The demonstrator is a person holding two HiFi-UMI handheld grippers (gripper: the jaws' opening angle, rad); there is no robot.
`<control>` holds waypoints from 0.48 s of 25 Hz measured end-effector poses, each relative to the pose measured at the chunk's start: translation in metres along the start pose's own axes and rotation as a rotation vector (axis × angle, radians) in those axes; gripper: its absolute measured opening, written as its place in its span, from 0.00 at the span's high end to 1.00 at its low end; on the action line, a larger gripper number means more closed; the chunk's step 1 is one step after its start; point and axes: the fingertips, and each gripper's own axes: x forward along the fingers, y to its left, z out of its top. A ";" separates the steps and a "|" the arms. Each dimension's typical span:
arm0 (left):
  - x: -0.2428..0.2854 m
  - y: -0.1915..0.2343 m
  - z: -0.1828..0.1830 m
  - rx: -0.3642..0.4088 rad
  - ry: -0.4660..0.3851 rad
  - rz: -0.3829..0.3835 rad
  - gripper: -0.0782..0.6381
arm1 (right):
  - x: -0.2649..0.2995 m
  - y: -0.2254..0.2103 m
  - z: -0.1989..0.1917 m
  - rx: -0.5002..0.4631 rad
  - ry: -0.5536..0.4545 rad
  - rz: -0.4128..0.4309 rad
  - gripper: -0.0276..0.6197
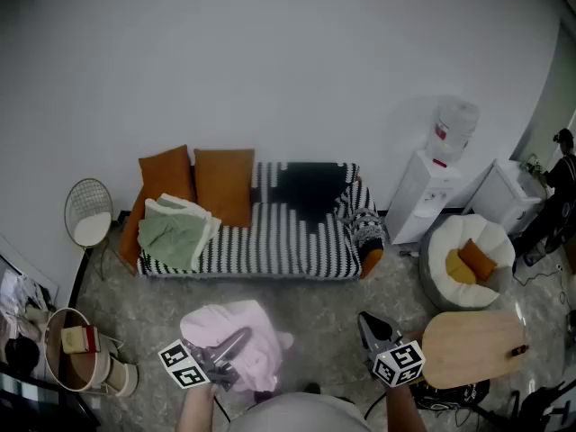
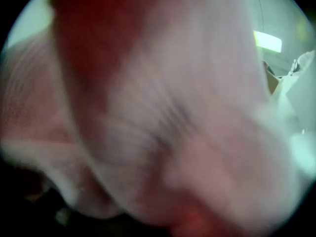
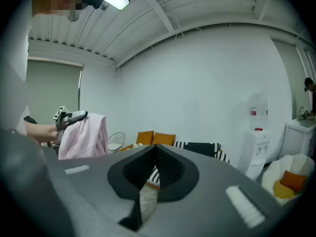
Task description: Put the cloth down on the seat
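A pale pink cloth (image 1: 247,336) hangs bunched in front of me, above the grey floor. My left gripper (image 1: 236,342) is shut on it, its jaws lying across the folds. In the left gripper view the pink cloth (image 2: 163,117) fills the picture as a blur and hides the jaws. The right gripper view shows the cloth (image 3: 84,135) draped over the left gripper at the left. My right gripper (image 1: 364,320) is to the right of the cloth, shut and holding nothing (image 3: 154,149). The seat is a black-and-white striped sofa (image 1: 288,237) against the wall.
On the sofa are two orange cushions (image 1: 223,183), a folded green cloth (image 1: 175,232) and a black cloth (image 1: 310,185). A wire stool (image 1: 90,212) stands left; a water dispenser (image 1: 432,178), a white beanbag (image 1: 468,255) and a round wooden table (image 1: 472,347) stand right.
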 end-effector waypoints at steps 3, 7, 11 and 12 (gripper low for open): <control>-0.004 -0.004 -0.002 -0.002 0.003 -0.002 0.75 | -0.004 0.003 -0.001 0.000 0.000 -0.001 0.95; -0.004 -0.005 -0.002 -0.004 0.004 -0.004 0.75 | -0.005 0.004 -0.001 0.000 0.000 -0.001 0.95; -0.008 -0.008 -0.004 -0.007 0.007 -0.008 0.75 | -0.008 0.011 -0.002 -0.004 -0.001 0.001 0.95; -0.009 -0.008 -0.004 -0.008 0.007 -0.008 0.75 | -0.007 0.012 -0.002 -0.003 -0.001 0.001 0.95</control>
